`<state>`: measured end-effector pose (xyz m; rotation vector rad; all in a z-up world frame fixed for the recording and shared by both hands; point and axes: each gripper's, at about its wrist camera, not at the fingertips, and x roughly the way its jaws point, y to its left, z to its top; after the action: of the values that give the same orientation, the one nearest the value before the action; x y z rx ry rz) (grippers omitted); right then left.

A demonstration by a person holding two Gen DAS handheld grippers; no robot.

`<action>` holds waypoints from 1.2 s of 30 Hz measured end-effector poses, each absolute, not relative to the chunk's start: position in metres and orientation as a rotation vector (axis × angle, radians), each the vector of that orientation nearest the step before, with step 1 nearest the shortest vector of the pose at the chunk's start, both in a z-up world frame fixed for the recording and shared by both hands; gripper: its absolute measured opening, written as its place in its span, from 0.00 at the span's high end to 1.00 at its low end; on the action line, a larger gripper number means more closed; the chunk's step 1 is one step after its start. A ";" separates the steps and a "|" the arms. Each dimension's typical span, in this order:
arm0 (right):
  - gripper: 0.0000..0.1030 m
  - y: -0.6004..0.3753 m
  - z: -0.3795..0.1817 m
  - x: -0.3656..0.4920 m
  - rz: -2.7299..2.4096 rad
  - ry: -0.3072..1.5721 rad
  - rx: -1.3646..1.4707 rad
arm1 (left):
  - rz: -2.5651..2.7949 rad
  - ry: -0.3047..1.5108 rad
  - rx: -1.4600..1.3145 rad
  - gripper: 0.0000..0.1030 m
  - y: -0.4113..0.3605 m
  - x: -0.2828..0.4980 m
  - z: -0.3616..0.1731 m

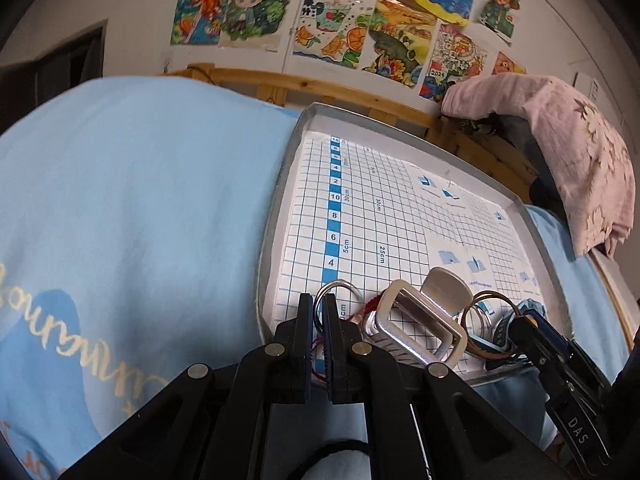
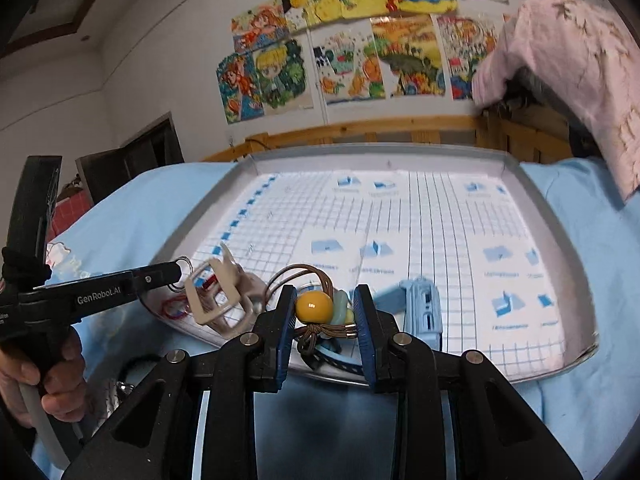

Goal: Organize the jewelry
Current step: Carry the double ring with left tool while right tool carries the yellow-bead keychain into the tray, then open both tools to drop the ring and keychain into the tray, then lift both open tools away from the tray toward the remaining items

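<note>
A grey tray (image 1: 276, 204) (image 2: 208, 200) lined with blue grid paper lies on a light blue bedsheet. My left gripper (image 1: 319, 312) (image 2: 176, 270) is shut on a silver ring (image 1: 335, 289) (image 2: 183, 261) at the tray's near left corner. Beside it lie a beige rectangular hair clip (image 1: 424, 320) (image 2: 216, 296) and a red cord (image 2: 173, 306). My right gripper (image 2: 324, 316) (image 1: 524, 320) is open around a brown elastic hair tie with a yellow bead (image 2: 314, 306). A light blue hair clip (image 2: 422, 308) lies to its right.
A pink blanket (image 1: 568, 160) (image 2: 572, 68) hangs over the wooden bed frame (image 1: 320, 88) at the back right. Children's drawings (image 2: 348, 48) cover the wall. A dark doorway (image 2: 132, 160) is at the left. A hand (image 2: 44, 380) holds the left gripper.
</note>
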<state>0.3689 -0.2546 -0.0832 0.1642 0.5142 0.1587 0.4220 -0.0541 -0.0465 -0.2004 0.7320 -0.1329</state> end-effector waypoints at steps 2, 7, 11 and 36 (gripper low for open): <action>0.72 -0.255 -0.083 0.368 0.155 0.510 0.170 | -0.141 0.732 -0.223 0.95 -0.053 0.420 -0.045; 0.57 -0.253 -0.076 0.358 0.138 0.466 0.157 | -0.158 0.713 -0.202 0.95 -0.055 0.414 -0.036; 0.57 -0.258 -0.069 0.347 0.117 0.419 0.158 | -0.163 0.690 -0.180 0.95 -0.056 0.401 -0.025; 0.04 -0.253 0.011 0.175 0.108 0.135 0.158 | -0.063 0.267 -0.126 0.00 -0.036 0.177 0.051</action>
<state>0.1753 -0.2531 0.0106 0.1581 0.1348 0.1080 0.1771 -0.0360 0.0508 -0.1261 0.2671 -0.0627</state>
